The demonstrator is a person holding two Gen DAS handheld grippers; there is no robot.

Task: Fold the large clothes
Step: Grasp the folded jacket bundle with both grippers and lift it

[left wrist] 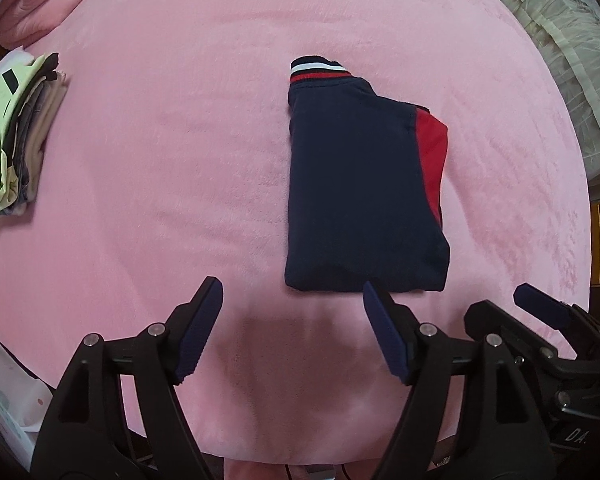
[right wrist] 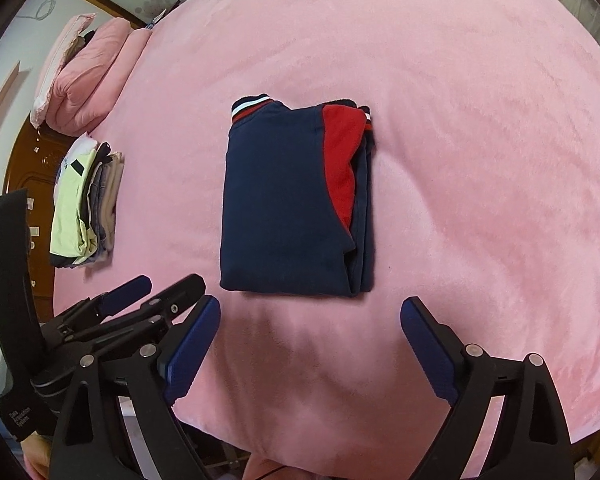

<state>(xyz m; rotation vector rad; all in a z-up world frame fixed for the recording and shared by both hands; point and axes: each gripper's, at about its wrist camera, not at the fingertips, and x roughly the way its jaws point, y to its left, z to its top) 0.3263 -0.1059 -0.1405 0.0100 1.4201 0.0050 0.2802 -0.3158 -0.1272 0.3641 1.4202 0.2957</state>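
While both grippers hung above the near edge of the bed [left wrist: 140, 152], the folded sweater [left wrist: 360, 192] lay flat on the pink cover near the middle, just beyond the fingertips and clear of them. Sweater was navy with a red panel along its right side; striped ribbed band at its far end. Left gripper [left wrist: 292, 332]: fingers released, spread apart, nothing between them but cover. Right gripper [right wrist: 310, 344]: fingers likewise released, spread wider, empty. In the left view the right gripper showed at the lower right; in the right view the left gripper showed at the lower left. A stack [right wrist: 86, 200] of folded clothes, pale green on top, sat at the bed's left edge. Pink bedding [right wrist: 88, 76] lay folded at the far left corner.
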